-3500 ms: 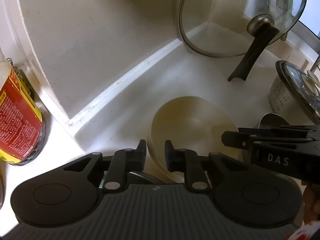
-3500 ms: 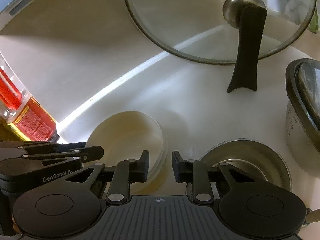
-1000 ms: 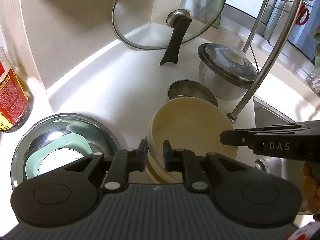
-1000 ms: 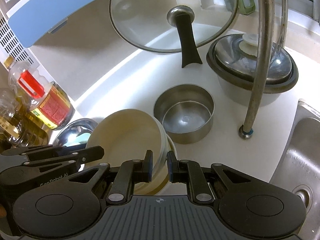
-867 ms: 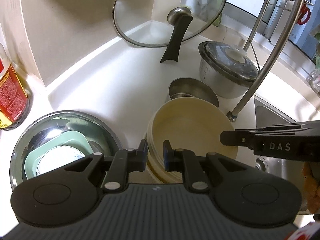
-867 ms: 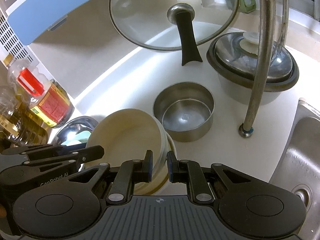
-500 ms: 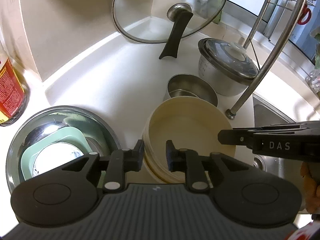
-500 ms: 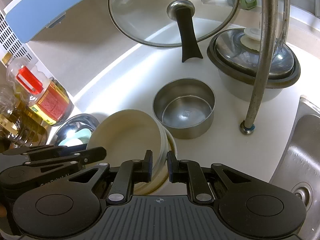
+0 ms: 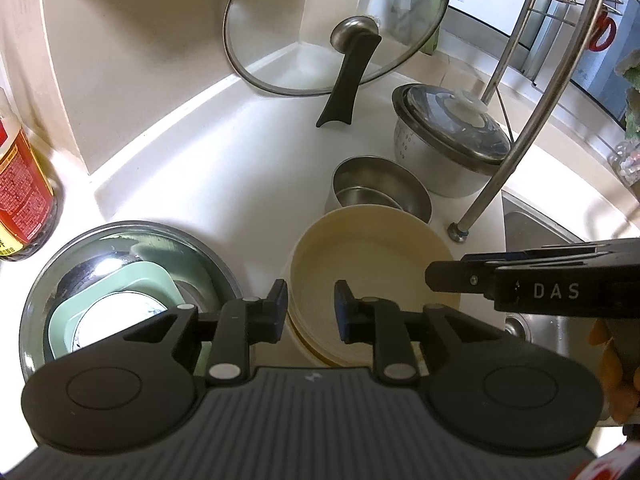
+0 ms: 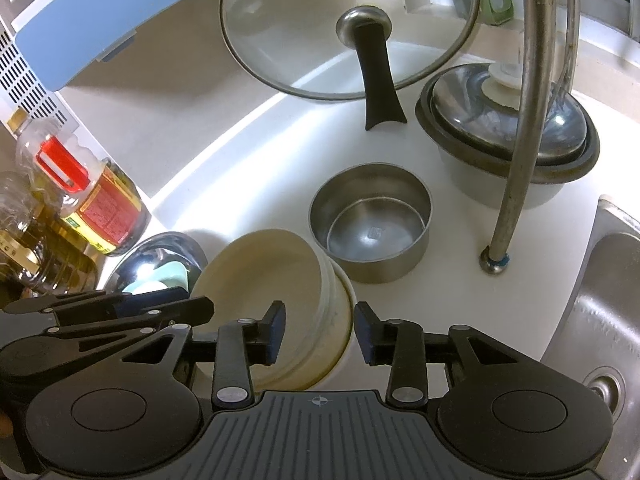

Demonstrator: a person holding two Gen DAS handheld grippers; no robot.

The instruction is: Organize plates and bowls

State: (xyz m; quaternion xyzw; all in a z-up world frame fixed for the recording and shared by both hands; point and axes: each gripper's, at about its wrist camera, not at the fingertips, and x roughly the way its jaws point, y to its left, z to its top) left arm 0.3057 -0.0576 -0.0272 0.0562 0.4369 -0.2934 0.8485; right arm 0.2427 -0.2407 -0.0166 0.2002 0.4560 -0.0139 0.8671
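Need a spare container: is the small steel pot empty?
Empty: the small round steel pot shows only its bare shiny bottom.

My right gripper (image 10: 319, 330) has just let go of the cream bowls (image 10: 272, 304); my left gripper (image 9: 311, 304) has eased open too.

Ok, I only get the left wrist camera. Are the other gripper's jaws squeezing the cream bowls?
Observer: No. The right gripper has just been opening its jaws. The rim of the cream bowls sits between them, but the pads don't press it.
Operator: And what's high up on the left, past my bottle?
Observer: A blue-fronted appliance sits up there; your camera misses it.
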